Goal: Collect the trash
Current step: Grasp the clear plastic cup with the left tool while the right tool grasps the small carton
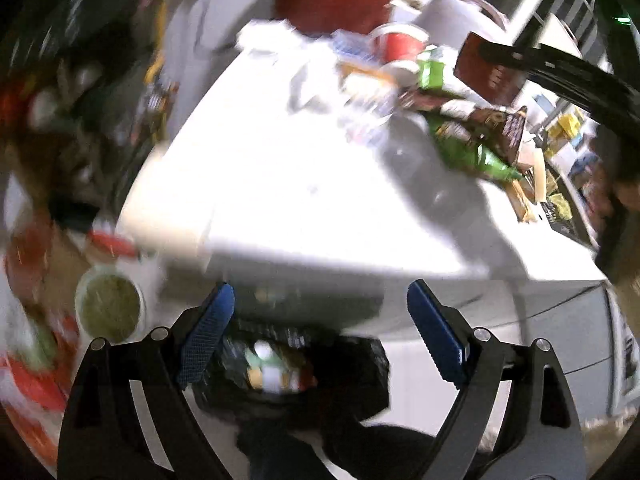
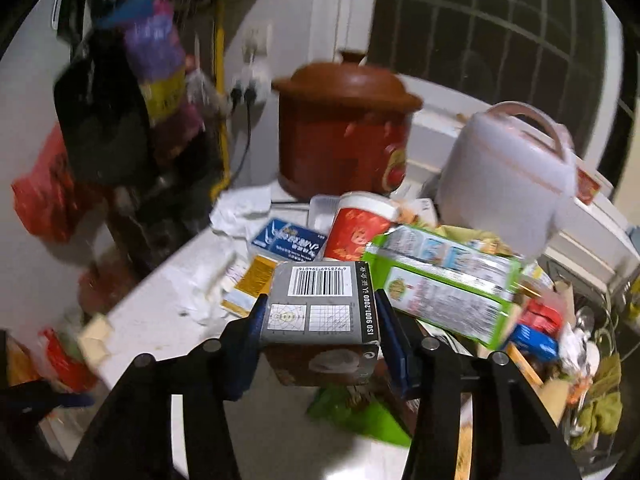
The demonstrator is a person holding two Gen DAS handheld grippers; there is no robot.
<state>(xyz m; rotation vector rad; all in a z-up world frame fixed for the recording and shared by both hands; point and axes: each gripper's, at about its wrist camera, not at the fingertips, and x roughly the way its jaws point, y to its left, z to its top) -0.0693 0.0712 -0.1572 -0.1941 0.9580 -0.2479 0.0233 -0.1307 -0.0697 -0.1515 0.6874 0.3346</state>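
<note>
**A:** Nearest the lens, the right gripper (image 2: 320, 320) clamps a small grey box (image 2: 320, 308), barcode face up, one blue pad on each side wall. Is it off the surface?

**B:** It appears lifted. The white surface (image 2: 160, 320) shows below and behind it, and the box hangs in front of the pile of litter. The left-wrist view bears that out: the box (image 1: 490, 76) sits high at the far right corner, held on a dark arm above the clutter.

**A:** And the left gripper (image 1: 320, 332)?

**B:** Its jaws stand wide apart with nothing between them. Directly beneath them lies a black trash bag (image 1: 296, 368), mouth up, with scraps already inside.

**A:** So which way does the box have to travel?

**B:** That is the relation that counts. The bag sits low, off the near edge of the surface, under the left hand; the box is across the surface on the right hand's side. The left hand is nearer the bag, the right hand holds the load. The box would need to come toward the near edge and down.

**A:** What is left on the surface?

**B:** Plenty: a green carton (image 2: 444, 280), a red cup (image 2: 360, 228), a blue packet (image 2: 288, 242), crumpled paper (image 2: 240, 208), a green wrapper (image 1: 472, 148). A brown pot (image 2: 344, 128) and a white cooker (image 2: 508, 172) stand behind, probably not trash.

**A:** Any risk?

**B:** The box's long axis runs away from the camera, so only its near end is pinched. A quick swing could twist it loose.
</note>
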